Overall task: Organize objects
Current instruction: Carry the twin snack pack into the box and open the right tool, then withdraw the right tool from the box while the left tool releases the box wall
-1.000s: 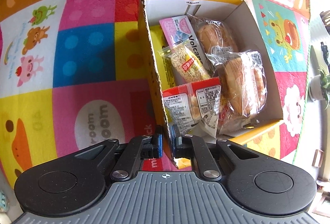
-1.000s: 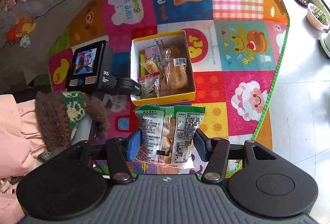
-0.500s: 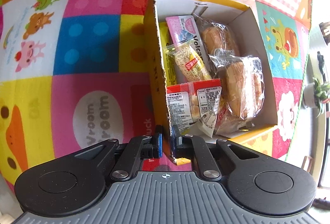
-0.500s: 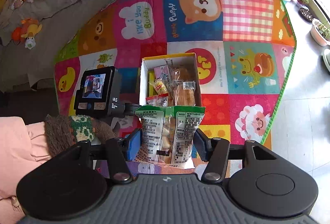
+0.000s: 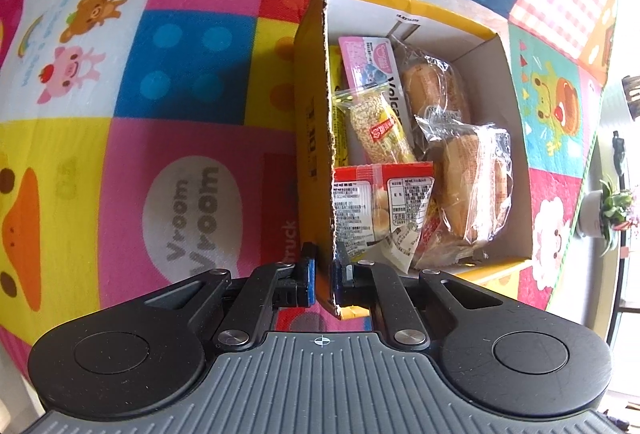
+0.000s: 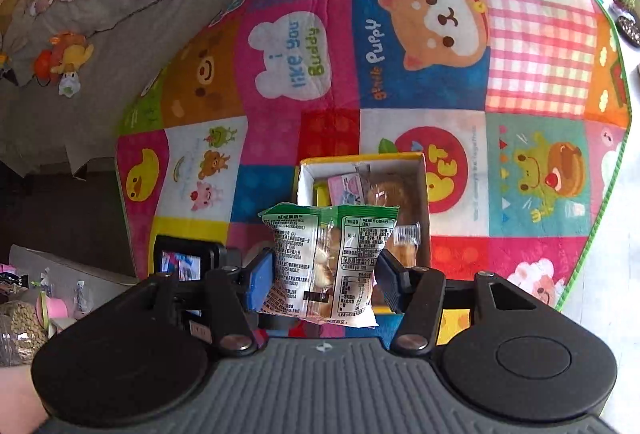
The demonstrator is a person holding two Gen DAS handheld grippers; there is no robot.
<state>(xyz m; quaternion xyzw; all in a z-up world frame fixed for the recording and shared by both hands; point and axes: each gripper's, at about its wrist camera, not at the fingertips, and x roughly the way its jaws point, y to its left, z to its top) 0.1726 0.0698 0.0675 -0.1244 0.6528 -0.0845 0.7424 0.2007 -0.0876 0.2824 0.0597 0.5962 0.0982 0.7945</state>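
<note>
My right gripper (image 6: 324, 274) has its jaws clamped on a green snack pack (image 6: 326, 262) above the playmat (image 6: 536, 74), just short of the box (image 5: 310, 138), whose left wall my left gripper (image 5: 325, 268) pinches.

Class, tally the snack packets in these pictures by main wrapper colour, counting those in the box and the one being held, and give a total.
Clear bread packets: 2
Clear cereal bar: 1
Red packet: 1
Pink packet: 1
Green packet: 1
Total: 6
</note>
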